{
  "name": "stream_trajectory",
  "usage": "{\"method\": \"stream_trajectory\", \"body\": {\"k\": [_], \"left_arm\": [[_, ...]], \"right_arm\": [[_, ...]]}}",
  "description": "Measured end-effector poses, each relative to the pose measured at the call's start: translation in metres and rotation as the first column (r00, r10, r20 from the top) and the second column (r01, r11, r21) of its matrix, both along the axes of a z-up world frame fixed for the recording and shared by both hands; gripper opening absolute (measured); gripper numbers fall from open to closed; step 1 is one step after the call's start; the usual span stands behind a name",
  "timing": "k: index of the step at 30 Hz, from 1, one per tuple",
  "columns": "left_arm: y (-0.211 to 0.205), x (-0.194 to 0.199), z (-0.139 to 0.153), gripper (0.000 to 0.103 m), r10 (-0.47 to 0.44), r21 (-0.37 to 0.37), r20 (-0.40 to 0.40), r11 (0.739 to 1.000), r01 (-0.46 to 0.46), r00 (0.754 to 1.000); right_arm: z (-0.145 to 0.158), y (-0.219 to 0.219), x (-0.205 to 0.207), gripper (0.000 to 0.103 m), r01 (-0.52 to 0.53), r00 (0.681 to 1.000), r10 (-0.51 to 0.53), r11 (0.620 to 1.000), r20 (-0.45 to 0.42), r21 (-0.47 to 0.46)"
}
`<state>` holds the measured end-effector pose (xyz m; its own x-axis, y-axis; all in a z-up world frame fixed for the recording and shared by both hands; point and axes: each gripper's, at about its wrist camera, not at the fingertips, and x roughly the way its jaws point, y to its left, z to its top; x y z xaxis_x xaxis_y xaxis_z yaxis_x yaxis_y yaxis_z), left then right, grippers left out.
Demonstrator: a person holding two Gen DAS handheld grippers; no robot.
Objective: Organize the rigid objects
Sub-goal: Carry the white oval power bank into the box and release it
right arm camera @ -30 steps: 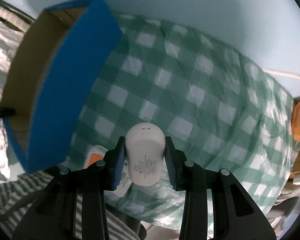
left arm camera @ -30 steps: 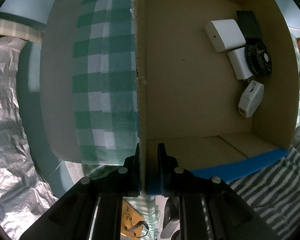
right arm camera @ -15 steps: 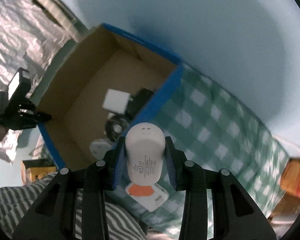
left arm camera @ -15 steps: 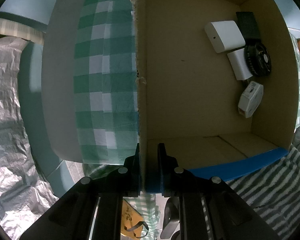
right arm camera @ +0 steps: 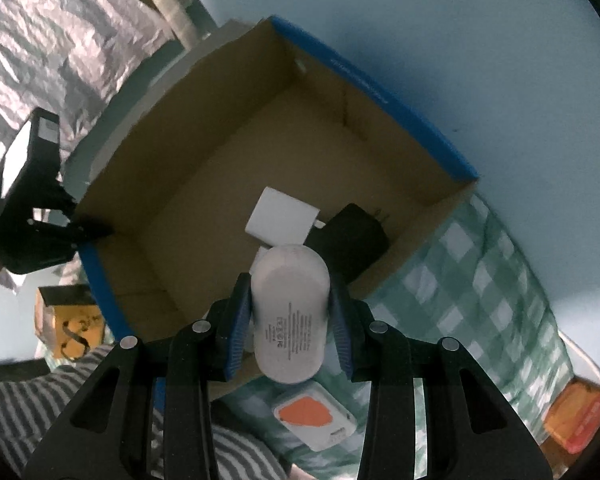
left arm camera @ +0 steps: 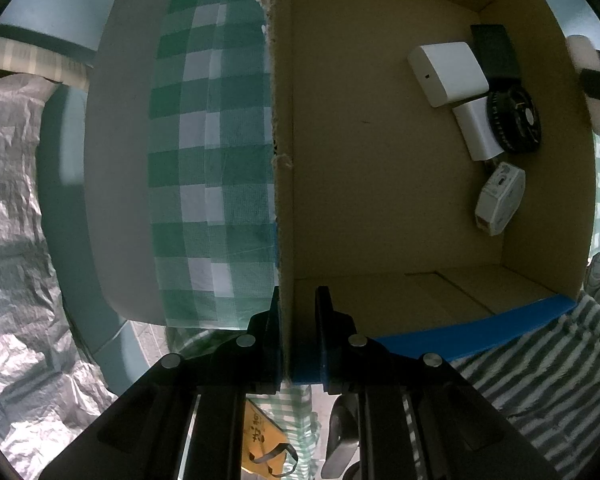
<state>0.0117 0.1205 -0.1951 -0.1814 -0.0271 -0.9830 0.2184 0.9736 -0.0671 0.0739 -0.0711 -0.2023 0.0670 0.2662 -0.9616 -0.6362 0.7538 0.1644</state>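
Carrying: right tongs (right arm camera: 290, 312) are clamping a white charger (right arm camera: 288, 312) above the box (right arm camera: 204, 184) rim. Left tongs (left arm camera: 298, 336) are pinching the box wall (steadying it). Advice: lower into bare floor, clear of the stored adapters (left arm camera: 446, 72), before releasing.

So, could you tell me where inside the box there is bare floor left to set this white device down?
The cardboard box has a wide bare floor from the wall gripped by the left gripper across its middle. It is crowded along the opposite wall: white adapter, black charger, black disc, white tape-like unit.
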Motion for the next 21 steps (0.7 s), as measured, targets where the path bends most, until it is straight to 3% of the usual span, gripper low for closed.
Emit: {"method": "stream_trajectory", "body": {"k": [15,21], "left_arm": [[0.0,0.0,-0.001,0.013,-0.003,-0.001,0.002,1.0,0.003,1.0],[0.0,0.001,-0.001,0.013,-0.003,-0.001,0.004,1.0,0.003,1.0]], "right_arm": [[-0.037,0.019,0.011,0.036,0.011,0.997,-0.014,0.999,-0.073,-0.038],[-0.034,0.015,0.009,0.037,0.026,0.997,-0.028,0.999,-0.066,-0.028]]}}
